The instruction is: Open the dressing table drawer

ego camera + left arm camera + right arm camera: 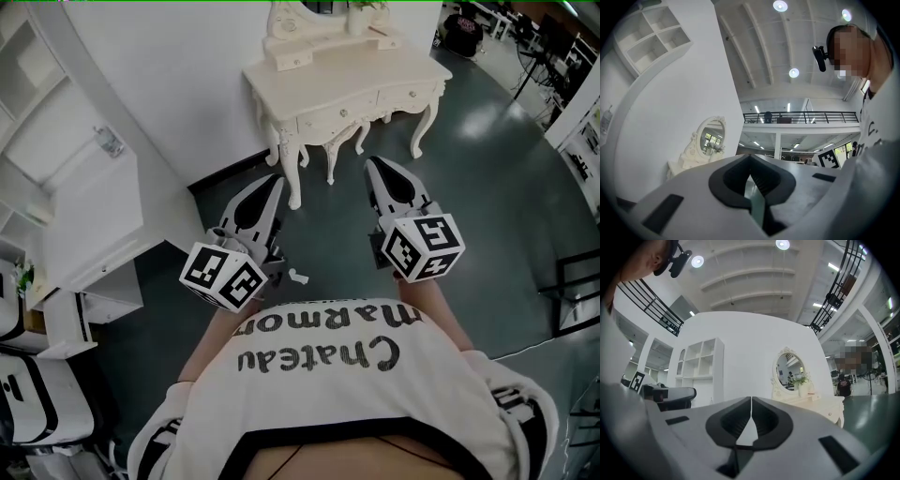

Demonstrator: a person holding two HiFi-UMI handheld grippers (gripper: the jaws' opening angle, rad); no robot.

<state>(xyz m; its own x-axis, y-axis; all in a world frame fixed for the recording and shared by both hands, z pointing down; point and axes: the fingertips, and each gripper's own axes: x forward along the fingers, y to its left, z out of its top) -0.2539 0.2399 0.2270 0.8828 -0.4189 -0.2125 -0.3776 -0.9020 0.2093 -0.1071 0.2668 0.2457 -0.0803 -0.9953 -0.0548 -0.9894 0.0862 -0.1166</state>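
Note:
The cream dressing table [349,92] stands against the white wall at the top of the head view, its two front drawers [339,114] closed, with an oval mirror [300,19] on top. Both grippers hang over the dark floor in front of it, apart from it. My left gripper [275,180] points at its left legs, and its jaws meet at the tips with nothing between them. My right gripper [375,162] is shut and empty too. The left gripper view [750,156] shows the mirror [710,136] at left. The right gripper view [751,399] shows the table [825,406] at right.
A white shelf unit [89,192] stands along the left wall. Black-and-white chairs [37,394] sit at the lower left. A black metal frame [574,291] is at the right edge. A small white piece [297,276] lies on the floor between the grippers.

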